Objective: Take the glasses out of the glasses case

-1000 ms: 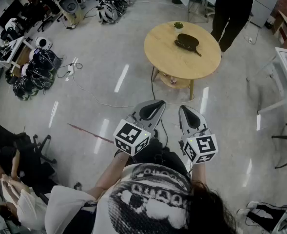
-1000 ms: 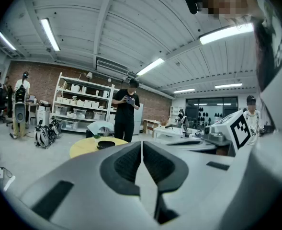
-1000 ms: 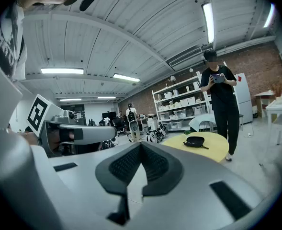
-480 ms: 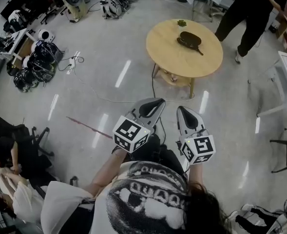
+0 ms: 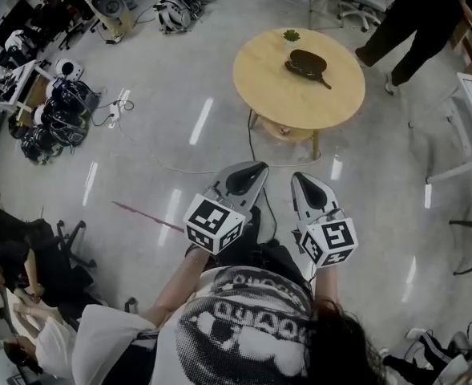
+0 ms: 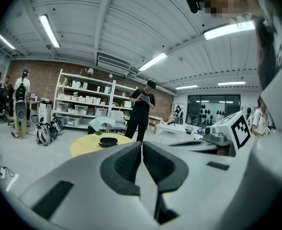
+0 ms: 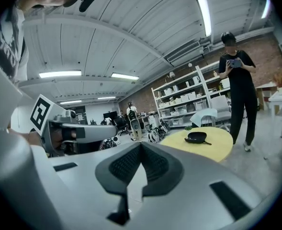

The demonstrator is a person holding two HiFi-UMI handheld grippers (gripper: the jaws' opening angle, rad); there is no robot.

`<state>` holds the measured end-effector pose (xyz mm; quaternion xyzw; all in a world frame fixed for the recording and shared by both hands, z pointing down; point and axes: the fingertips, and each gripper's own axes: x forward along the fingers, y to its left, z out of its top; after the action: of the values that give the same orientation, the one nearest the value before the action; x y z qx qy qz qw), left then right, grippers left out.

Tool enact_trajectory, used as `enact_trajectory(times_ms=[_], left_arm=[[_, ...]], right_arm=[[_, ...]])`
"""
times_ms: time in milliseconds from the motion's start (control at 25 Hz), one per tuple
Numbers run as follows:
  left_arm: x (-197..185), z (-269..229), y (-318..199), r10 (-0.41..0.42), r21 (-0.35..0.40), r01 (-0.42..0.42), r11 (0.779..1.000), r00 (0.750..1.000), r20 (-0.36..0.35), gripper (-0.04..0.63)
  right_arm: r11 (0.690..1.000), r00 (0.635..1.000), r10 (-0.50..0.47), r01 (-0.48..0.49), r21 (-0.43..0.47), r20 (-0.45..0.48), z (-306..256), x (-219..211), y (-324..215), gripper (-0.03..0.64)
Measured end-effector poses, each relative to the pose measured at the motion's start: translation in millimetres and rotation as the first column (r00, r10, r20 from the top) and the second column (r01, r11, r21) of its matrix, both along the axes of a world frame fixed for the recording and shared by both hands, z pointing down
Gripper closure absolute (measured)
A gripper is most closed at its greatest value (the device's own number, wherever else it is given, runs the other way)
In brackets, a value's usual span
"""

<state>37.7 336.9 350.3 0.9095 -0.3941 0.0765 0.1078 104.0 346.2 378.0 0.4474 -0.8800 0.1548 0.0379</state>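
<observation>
Polished grey floor [image 5: 155, 79] fills most of the head view, with heaps of dark gear [image 5: 59, 115] along its upper left edge. A round wooden tabletop [image 5: 272, 91] stands in the upper middle of the frame. The dark glasses case [image 5: 306, 62] lies on its far half, with a thin strap trailing from its right end. A small potted plant [image 5: 292, 36] sits just beyond the case, near the rim. A person in black [image 5: 420, 14] is beyond the tabletop at the upper right.

Both tools are in the lower middle of the frame, side by side over the floor and well apart from the tabletop, above the wearer's printed white shirt [image 5: 244, 319]. The left tool [image 5: 248, 175] and the right tool [image 5: 306, 184] both point up the frame toward the tabletop.

In the left gripper view the ribbed pads [image 6: 126, 162] are pressed together with nothing between them, and the case shows small on the tabletop, just left of the tips. In the right gripper view the pads [image 7: 124, 166] likewise meet on nothing, with the case off to the right of the tips.
</observation>
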Motion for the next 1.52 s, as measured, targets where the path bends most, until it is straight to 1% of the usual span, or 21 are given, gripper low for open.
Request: enact_trajectory(times_ms=[240,480,640,840,1040,1200,1360,1520], left_arm=[[-20.0,14.7,-55.6,0.002,-0.016,-0.002,1.000,1.000,0.002,0.574],[-38.0,9.7,-134.9,0.054,-0.004,-0.054,0.999,0.999,-0.009,0.574],[-57.0,5.7,-191.9,0.076,0.000,-0.076,0.997,0.997,-0.016,0.574],[-82.7,9.7,-241.5,0.099,-0.016,-0.099,0.995,0.995,-0.024,0.574],[-101.8,11.5,-276.6,0.129,-0.017,-0.130,0.991,0.991,-0.036,0.574],[-112.2,18.3,-295.1,0.136,-0.030,-0.137,0.990,0.990,-0.043,0.574],[-110.5,27.1,-301.1,0.162,-0.054,-0.165,0.985,0.986,-0.051,0.574],[-101.5,39.9,-307.7,0.196,-0.078,-0.199,0.977,0.980,-0.043,0.574]], right_arm=[[1.000,1.000,0.003,-0.003,-0.017,0.002,11.6,-16.2,-59.3,0.620],[0.999,0.999,0.032,-0.033,-0.035,-0.007,12.3,-41.5,-137.7,0.620],[0.998,0.998,0.055,-0.055,-0.044,-0.007,11.5,-60.9,-190.4,0.620],[0.995,0.997,0.081,-0.082,-0.060,-0.018,14.4,-85.1,-237.8,0.620],[0.990,0.994,0.111,-0.112,-0.082,-0.019,19.2,-103.7,-268.7,0.620],[0.986,0.990,0.137,-0.140,-0.094,-0.031,24.3,-107.3,-282.1,0.620],[0.976,0.982,0.182,-0.186,-0.111,-0.045,30.2,-97.2,-287.9,0.620],[0.969,0.975,0.214,-0.219,-0.118,-0.055,34.3,-87.2,-291.3,0.620]])
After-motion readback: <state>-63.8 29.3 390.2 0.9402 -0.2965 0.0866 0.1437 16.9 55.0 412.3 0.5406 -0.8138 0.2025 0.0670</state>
